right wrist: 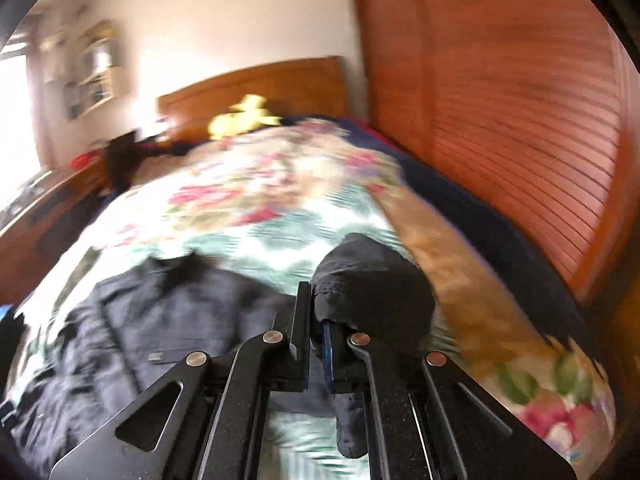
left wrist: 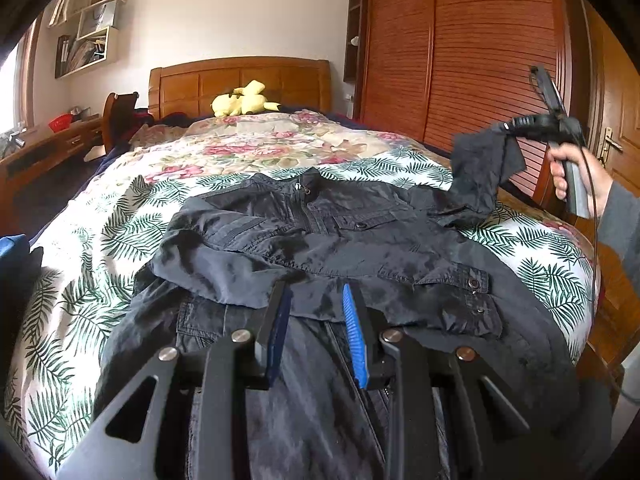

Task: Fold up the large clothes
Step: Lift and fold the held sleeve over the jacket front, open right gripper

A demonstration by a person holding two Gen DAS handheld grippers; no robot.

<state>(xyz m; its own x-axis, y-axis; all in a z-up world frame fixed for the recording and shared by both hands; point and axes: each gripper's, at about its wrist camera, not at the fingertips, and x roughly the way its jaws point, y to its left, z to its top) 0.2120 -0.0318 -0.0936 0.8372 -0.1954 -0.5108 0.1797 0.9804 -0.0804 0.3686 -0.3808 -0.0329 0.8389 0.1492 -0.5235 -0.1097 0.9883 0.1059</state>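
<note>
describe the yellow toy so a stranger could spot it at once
Start at the bed and look to its wooden headboard. The plush toy lies slumped against it, above the floral quilt. It is the only pale yellow thing there.

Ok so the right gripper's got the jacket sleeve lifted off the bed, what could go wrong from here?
1. The right gripper pinches only the end of the sleeve; the thin cloth could slip out mid-fold.
2. The left gripper hovers open above the jacket, pinning nothing, so pulling the sleeve may drag the whole body askew.
3. The jacket is already rumpled on the left side; folding over it could lock in creases.
</note>
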